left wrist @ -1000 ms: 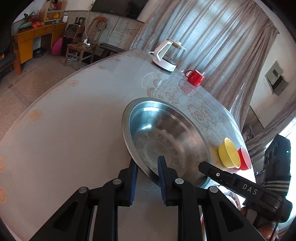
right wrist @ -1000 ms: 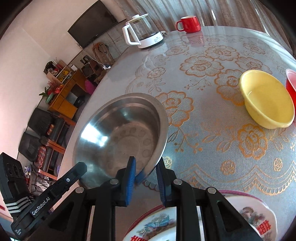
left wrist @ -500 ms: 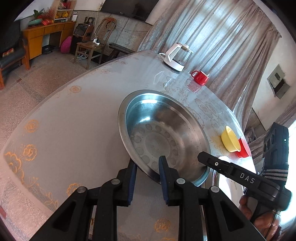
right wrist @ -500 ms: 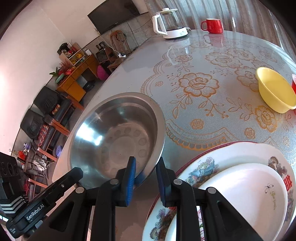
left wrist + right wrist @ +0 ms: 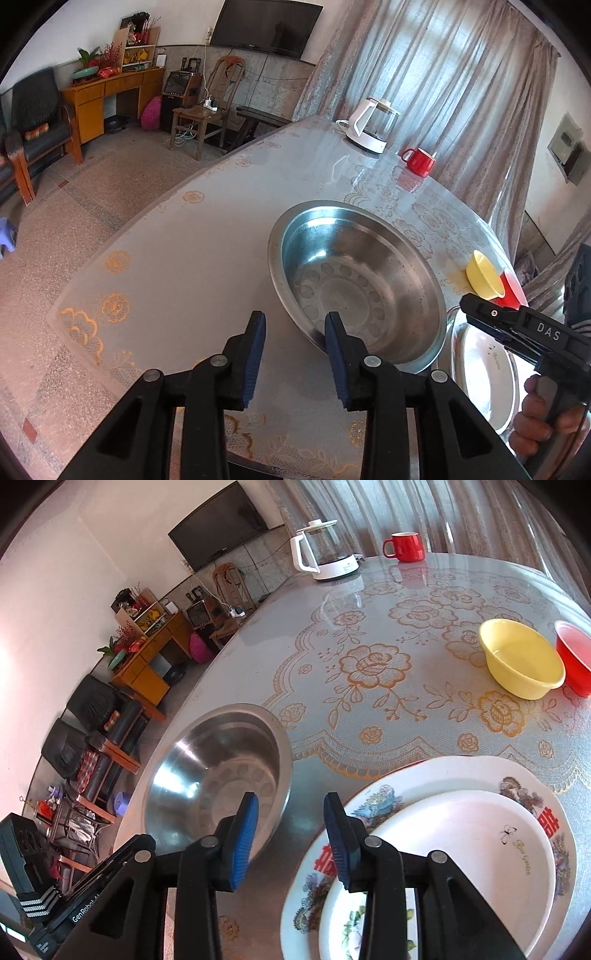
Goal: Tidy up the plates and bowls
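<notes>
- We see the steel basin (image 5: 362, 284) sitting on the table (image 5: 207, 236) near its edge, and nothing lies inside it; only the ring of round dimples on its floor shows.
- Our left gripper (image 5: 293, 354) has its jaws spread wide, one blue pad outside the basin's near rim and the other over the rim, gripping nothing.
- Our right gripper (image 5: 290, 840) is likewise wide apart, one pad over the basin's rim and the other over the edge of the large patterned plate (image 5: 406, 794), holding nothing.
- Just beside the basin, the large patterned plate carries a smaller white plate (image 5: 454, 853) stacked on it; the white plate itself is bare.
- Beyond the plates from the basin stands a yellow bowl (image 5: 521, 661), with a red bowl (image 5: 574, 661) right against it; we cannot tell whether they touch. Both bowls look bare inside.
- Far across the table from the basin, a glass kettle (image 5: 325, 557) and a red mug (image 5: 404, 546) stand near the curtain.
</notes>
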